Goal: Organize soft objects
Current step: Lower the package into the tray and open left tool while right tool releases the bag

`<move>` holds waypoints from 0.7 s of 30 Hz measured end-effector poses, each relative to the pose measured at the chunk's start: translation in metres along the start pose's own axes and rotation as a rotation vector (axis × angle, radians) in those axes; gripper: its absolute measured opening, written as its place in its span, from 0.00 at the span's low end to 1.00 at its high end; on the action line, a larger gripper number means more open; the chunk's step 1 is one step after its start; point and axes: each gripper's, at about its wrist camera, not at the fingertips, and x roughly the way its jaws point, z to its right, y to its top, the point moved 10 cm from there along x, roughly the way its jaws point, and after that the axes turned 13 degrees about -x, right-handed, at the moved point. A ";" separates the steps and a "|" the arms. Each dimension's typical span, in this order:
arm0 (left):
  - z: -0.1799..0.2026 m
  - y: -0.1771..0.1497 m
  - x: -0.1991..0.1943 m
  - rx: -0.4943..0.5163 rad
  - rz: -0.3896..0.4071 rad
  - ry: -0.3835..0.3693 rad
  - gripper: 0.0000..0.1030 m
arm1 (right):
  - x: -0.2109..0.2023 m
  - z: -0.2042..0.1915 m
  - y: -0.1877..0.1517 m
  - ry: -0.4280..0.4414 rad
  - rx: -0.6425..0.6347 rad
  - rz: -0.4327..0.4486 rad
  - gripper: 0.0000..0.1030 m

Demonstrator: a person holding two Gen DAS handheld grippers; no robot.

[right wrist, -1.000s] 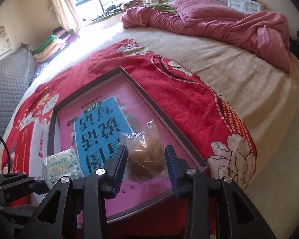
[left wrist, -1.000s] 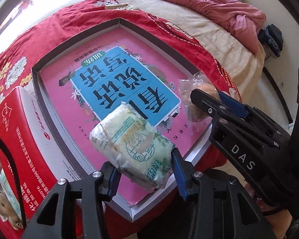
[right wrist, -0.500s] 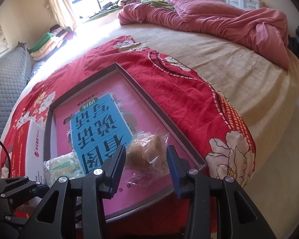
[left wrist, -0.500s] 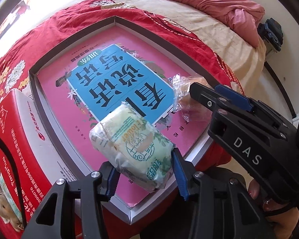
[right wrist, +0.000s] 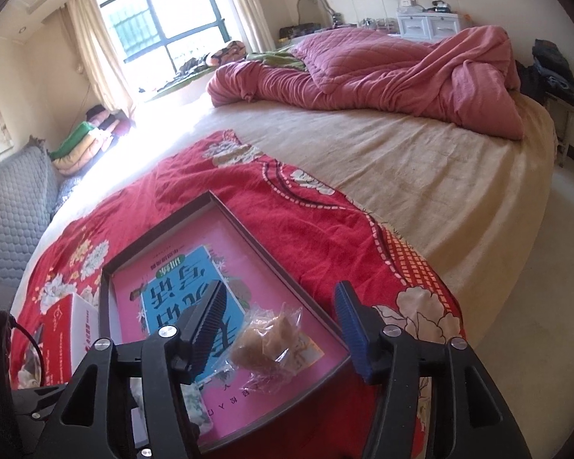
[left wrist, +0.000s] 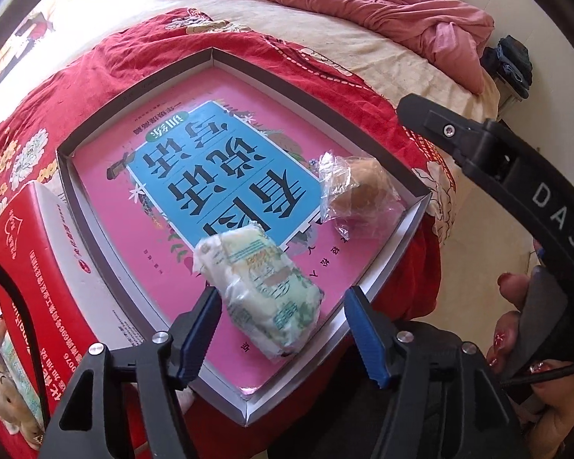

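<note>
- Opening my left gripper point(left wrist: 281, 327), I have its blue pads spreading clear of the green-printed tissue pack point(left wrist: 258, 292), which lies between them on the tray floor, touching neither pad.
- My right gripper point(right wrist: 281, 329) is opening too; the bagged bun point(right wrist: 266, 346) sits between and just ahead of its fingers, free of both, on the tray.
- To finish this release well, I judge both grippers should lift straight away, jaws wide, so no pad drags the crinkly wrappers sideways.
- The tissue pack is a plump, pillowy block in glossy film; it should dent easily and slide on the smooth surface.
- The bun is a rounded tan lump in loose clear plastic with a twisted, flaring end.
- Beyond both lies the shallow grey-walled tray point(left wrist: 141, 88), lined with a flat pink and blue printed sheet point(left wrist: 225, 176).
- Left of my left gripper stands a stiff red and white carton point(left wrist: 30, 267); underneath, a rumpled red floral blanket point(right wrist: 313, 225) covers the bed point(right wrist: 440, 176).
</note>
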 end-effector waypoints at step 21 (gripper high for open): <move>-0.043 -0.015 -0.098 -0.122 0.204 -0.054 0.80 | -0.029 -0.022 0.021 -0.066 -0.100 0.104 0.72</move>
